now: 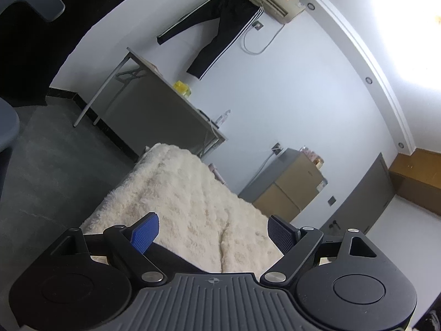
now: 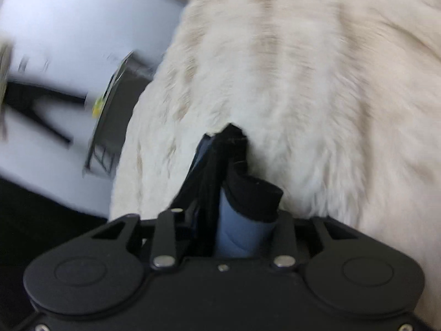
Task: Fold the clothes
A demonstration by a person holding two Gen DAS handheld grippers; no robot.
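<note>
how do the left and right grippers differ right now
The left gripper is open, its blue-padded fingers spread wide with nothing between them; the right gripper is shut on a black cloth. The left gripper hangs clear above the cream fleece blanket, while the right gripper's tips press into it. The left view is sharp, the right blurred. Both are black and point toward the blanket.

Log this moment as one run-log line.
left gripper: open, empty | right gripper: shut on black cloth | surface: cream fleece blanket
</note>
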